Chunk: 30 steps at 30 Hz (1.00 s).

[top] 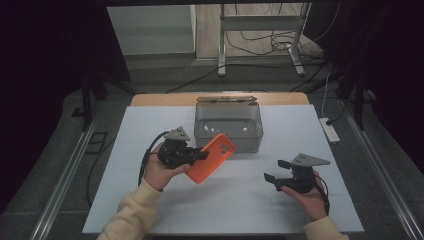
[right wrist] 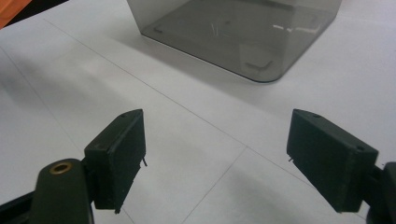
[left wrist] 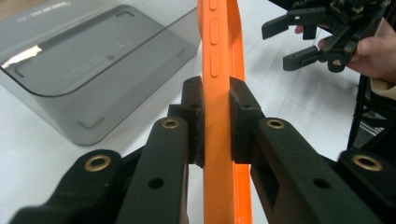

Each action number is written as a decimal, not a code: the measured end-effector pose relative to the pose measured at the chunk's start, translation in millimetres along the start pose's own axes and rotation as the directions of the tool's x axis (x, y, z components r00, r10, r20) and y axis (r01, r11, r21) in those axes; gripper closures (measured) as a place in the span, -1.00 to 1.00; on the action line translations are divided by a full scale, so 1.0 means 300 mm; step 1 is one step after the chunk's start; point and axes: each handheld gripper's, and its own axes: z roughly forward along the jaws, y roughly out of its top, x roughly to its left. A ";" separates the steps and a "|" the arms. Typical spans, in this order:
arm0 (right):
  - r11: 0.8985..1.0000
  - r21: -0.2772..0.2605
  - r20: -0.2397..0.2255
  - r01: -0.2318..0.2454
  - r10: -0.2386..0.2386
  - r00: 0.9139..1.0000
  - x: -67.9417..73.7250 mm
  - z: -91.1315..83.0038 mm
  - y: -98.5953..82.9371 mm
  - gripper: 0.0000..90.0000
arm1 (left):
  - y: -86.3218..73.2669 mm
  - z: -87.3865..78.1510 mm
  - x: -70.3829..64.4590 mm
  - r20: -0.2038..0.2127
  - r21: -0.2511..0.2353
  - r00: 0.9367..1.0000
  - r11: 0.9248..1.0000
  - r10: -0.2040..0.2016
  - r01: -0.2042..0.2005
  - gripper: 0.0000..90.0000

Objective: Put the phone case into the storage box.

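My left gripper (top: 204, 154) clenched on the orange phone case (top: 210, 158) beside the grey box (top: 228, 131); my right gripper (top: 274, 170) released, nothing between its jaws.

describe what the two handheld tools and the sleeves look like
Both tools, left and right, are black with two blocky flat-faced jaws, brass-ringed holes along the jaw arms, a grey three-cornered plate on top and a trailing black cable. The sleeves are cream-coloured.

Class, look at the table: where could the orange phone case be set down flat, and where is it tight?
Free: the white table between the two hands, and the strip left of the grey box. Tight: in front of the box, where the left gripper holds the orange phone case; the right gripper hovers open.
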 end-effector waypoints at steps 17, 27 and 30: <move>1.000 0.008 -0.003 -0.007 0.007 1.000 -0.005 0.006 -0.003 -0.57 | 0.104 -0.039 0.010 -0.068 -0.034 0.998 0.999 -0.016 0.014 0.77; 1.000 0.006 0.003 -0.016 0.016 1.000 -0.008 0.006 -0.005 -0.57 | 0.143 -0.025 0.028 -0.076 -0.040 0.996 0.999 -0.036 0.033 0.77; 1.000 0.007 0.004 -0.016 0.016 1.000 -0.008 0.006 -0.005 -0.57 | 0.160 -0.020 0.035 -0.086 -0.039 0.996 0.999 -0.037 0.033 0.77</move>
